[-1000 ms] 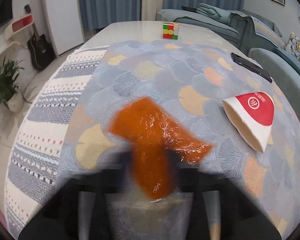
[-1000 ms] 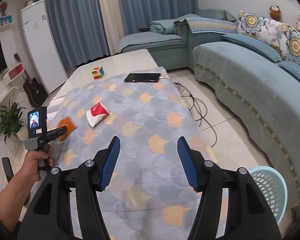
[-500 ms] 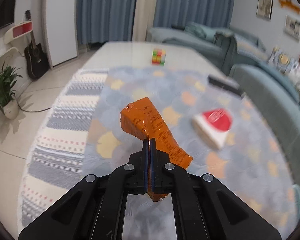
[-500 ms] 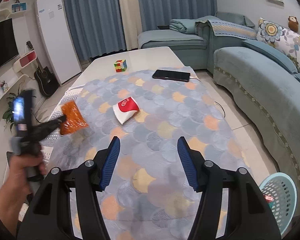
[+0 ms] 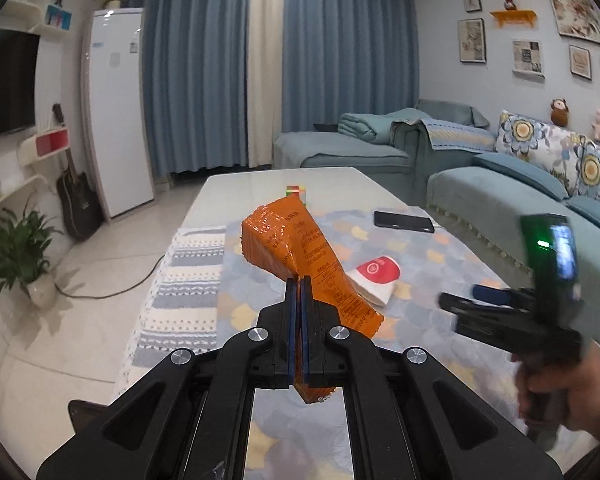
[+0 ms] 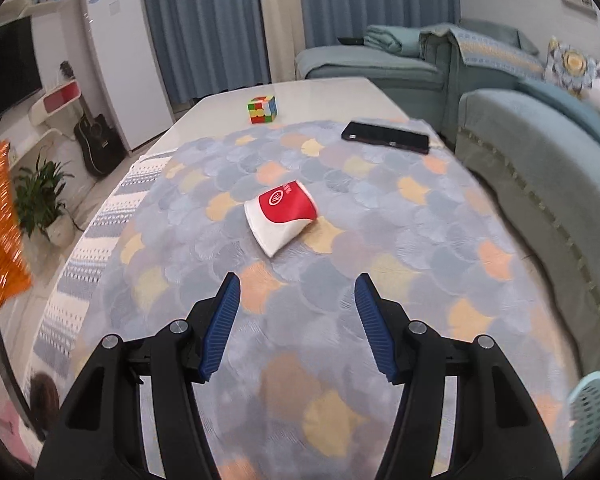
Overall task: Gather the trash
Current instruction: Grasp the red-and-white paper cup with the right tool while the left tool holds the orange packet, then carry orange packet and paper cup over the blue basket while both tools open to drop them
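Trash here means two pieces: an orange snack wrapper and a flattened red-and-white paper cup. The left gripper has its jaws pressed together on the wrapper's lower half, so the packet stands up and leans away ahead of the fingertips, lifted well clear of the patterned tablecloth; gripping a thin crinkly film near its middle seems the sensible choice, since it cannot slip sideways out of such a narrow pinch. The right gripper is spread wide and holds nothing, hovering above the cloth with the crushed cup lying straight ahead of its gap, near but not yet between the fingers. That alignment suggests the cup is the next pick, and because it lies flat, the fingers would likely have to come down low and straddle its edges. A pale blue basket sits off the table below and to the right of the right gripper, probably the bin for both pieces. A Rubik's cube and a black phone lie farther ahead, beyond the cup, and look like belongings rather than rubbish.
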Tool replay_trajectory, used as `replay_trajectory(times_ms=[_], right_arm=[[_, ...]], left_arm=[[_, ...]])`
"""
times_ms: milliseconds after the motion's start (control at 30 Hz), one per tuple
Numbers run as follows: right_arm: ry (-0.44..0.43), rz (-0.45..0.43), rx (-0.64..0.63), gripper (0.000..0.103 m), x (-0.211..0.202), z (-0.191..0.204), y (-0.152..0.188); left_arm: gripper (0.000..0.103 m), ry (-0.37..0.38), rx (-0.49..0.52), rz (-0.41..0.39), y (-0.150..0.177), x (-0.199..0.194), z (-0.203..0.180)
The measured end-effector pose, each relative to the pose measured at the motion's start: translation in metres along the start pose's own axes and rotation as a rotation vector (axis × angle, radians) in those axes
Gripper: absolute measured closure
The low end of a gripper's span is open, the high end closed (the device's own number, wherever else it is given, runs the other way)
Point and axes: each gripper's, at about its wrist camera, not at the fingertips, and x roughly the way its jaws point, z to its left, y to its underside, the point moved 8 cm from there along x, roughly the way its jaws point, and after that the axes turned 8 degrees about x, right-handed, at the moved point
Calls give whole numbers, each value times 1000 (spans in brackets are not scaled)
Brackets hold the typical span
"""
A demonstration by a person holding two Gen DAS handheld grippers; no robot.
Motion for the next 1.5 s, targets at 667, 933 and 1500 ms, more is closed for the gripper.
replay_trajectory(times_ms=[667, 933, 1500], right_arm=[[17, 90, 317, 10, 168, -6, -50], [130, 51, 227, 37, 183, 6, -54], [105, -30, 216, 56, 121, -11, -78]], left_arm=[[103, -32, -81, 100, 6, 35, 28], [103, -61, -85, 118, 8, 45, 32], [103, -76, -106, 105, 2, 41, 36]])
